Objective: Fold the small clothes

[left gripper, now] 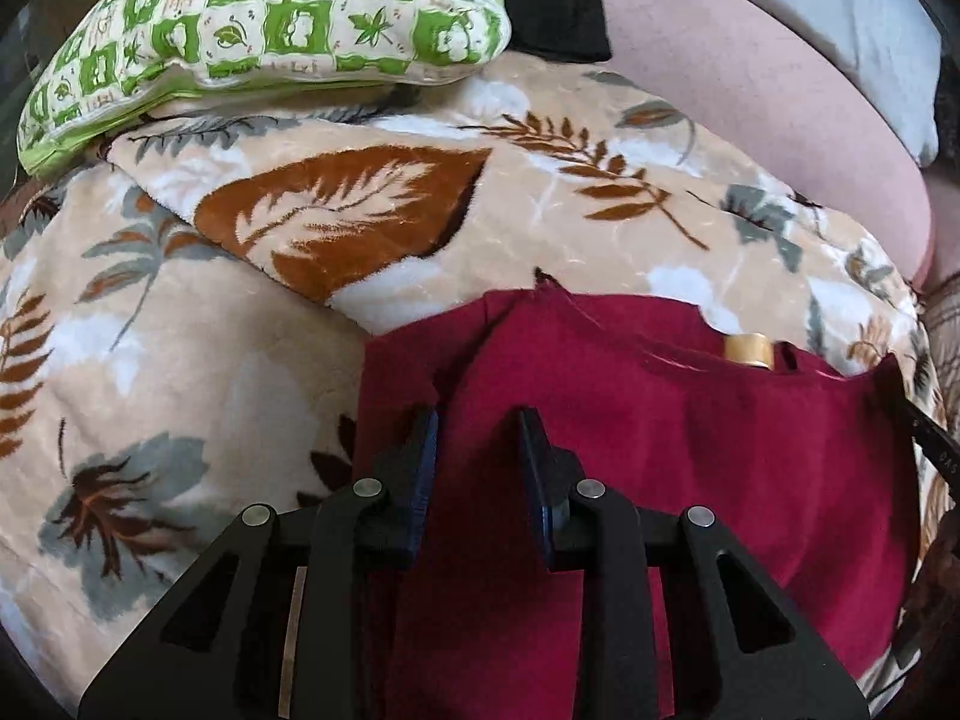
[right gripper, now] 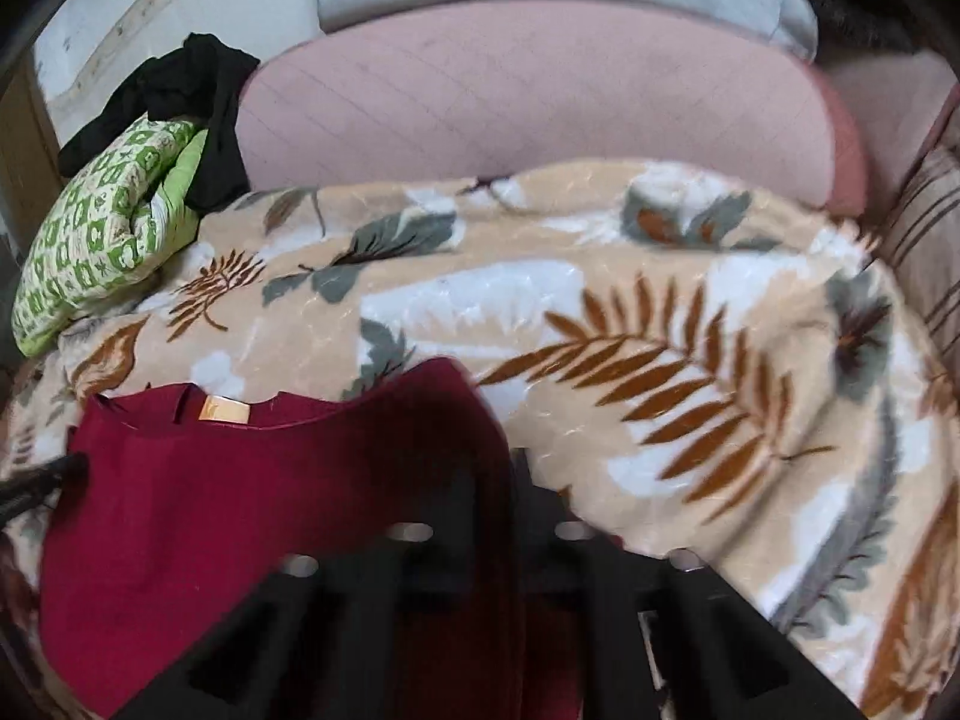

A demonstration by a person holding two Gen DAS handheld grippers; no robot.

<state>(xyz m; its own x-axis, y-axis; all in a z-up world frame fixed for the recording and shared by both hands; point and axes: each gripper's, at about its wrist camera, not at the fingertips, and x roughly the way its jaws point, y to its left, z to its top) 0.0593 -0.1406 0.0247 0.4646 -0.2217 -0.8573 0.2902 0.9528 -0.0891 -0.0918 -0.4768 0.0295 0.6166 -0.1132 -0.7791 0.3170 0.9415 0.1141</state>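
Left tongs [left gripper: 479,420] apart over the dark red top [left gripper: 690,450], nothing pinched between. Right tongs [right gripper: 519,468] blurred, closed at the top's right edge; grip on cloth unclear. Beneath, a leaf-print blanket [right gripper: 660,300]; beyond to the left, a green checked pillow [left gripper: 252,18].

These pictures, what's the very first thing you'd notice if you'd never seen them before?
The dark red garment jumps out, lying on a beige blanket with big brown leaves, with the left gripper open right over it. Behind it, a green checked cushion sits at the blanket's far left, next to a black cloth.
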